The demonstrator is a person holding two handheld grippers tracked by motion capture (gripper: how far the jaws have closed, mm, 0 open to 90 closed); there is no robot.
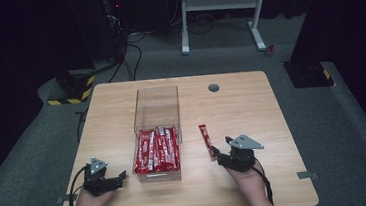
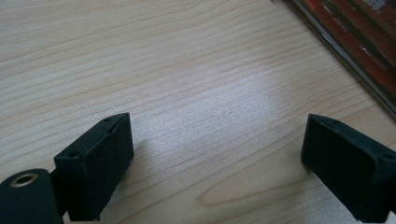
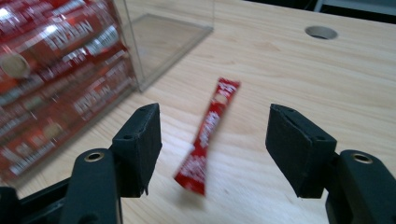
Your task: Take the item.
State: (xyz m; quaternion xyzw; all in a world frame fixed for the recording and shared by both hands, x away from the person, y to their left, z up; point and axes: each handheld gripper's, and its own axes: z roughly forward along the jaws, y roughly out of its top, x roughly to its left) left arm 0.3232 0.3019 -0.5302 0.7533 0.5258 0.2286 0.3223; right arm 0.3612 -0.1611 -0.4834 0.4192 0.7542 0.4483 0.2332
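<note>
Wooden table (image 1: pixel 251 107) — clear box (image 1: pixel 156 116) of red sticks, one loose stick (image 1: pixel 206 139) beside it.

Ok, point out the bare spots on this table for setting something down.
Bare wood lies right of the loose red packet out to the table edge, and left of the clear box. Between box and packet it is tight.

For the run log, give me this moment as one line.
left gripper: open, idle on table | right gripper: open around loose red packet | clear box: holds packets
</note>
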